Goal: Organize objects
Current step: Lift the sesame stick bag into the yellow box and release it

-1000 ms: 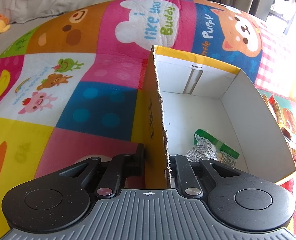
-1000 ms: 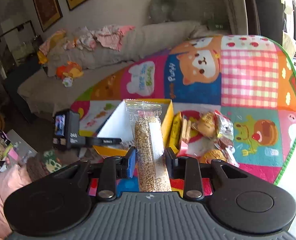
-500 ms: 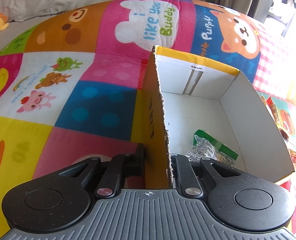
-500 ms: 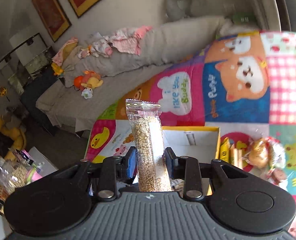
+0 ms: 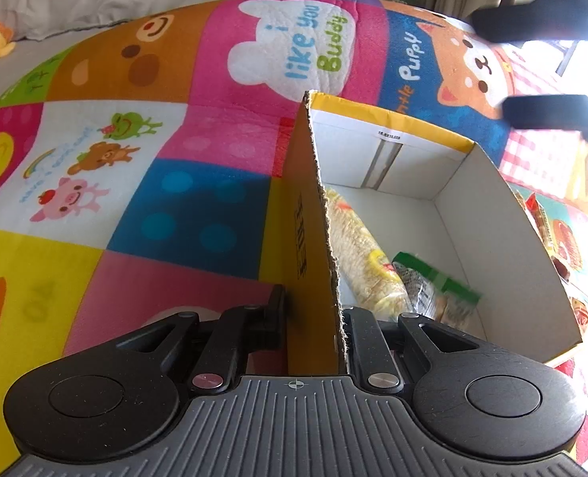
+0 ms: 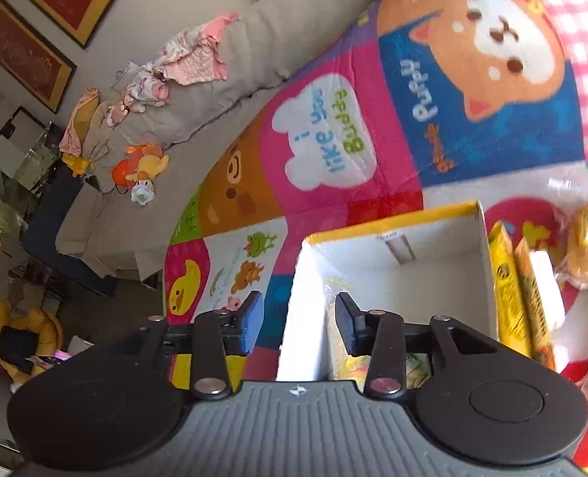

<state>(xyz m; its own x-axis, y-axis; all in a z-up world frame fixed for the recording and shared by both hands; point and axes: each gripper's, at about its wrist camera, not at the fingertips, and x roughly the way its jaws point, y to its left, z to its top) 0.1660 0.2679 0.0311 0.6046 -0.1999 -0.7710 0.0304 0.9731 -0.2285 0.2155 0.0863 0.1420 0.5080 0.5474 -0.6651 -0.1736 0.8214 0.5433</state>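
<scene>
Colourful patchwork play mat (image 5: 143, 183) with cartoon animals, spread beside a grey sofa (image 6: 198, 91). On it, open cardboard box (image 5: 489, 214), yellow outside, white inside. Inside: clear grain packet (image 5: 357, 246) lying along the left wall, touching a green-white packet (image 5: 433, 286). Left tool (image 5: 314, 314) pinching the box's left wall. Right tool (image 6: 298, 322) spread, just opened, nothing between, above the box. Only right view: yellow snack boxes (image 6: 516, 290) beside the box.

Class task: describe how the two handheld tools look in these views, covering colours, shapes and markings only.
The left tool and the right tool each have a grey ribbed base with a small crosshair mark, two round black discs, black linkage arms with silver pivot screws and black fingers. The right tool's pads are blue.
</scene>
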